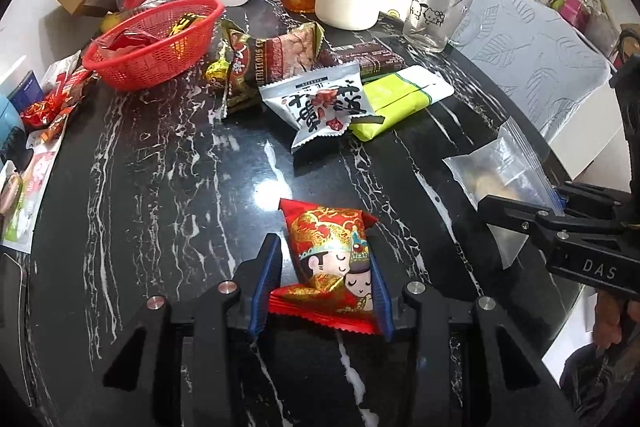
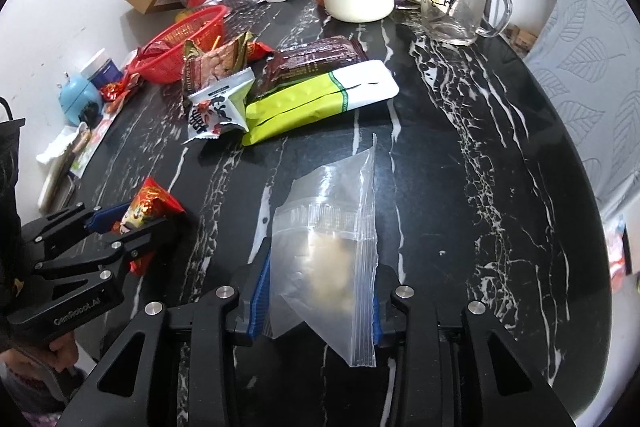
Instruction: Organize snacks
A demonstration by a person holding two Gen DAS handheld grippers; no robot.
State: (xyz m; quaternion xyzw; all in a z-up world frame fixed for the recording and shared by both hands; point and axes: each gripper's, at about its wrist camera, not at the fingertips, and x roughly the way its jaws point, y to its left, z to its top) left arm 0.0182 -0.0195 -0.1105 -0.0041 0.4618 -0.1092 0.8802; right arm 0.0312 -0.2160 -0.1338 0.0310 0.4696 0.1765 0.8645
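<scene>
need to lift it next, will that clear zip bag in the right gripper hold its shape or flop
Probably flop: the clear zip bag is thin film, already creased and folded between the right gripper fingers. Likely light, since only a small pale lump sits inside. That lump may shift and swing the bag's loose end, so the smooth plastic could slip.

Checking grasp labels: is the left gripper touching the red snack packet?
Touching. In the left wrist view both blue pads of the left gripper press against the sides of the red snack packet, with no gap showing.
</scene>
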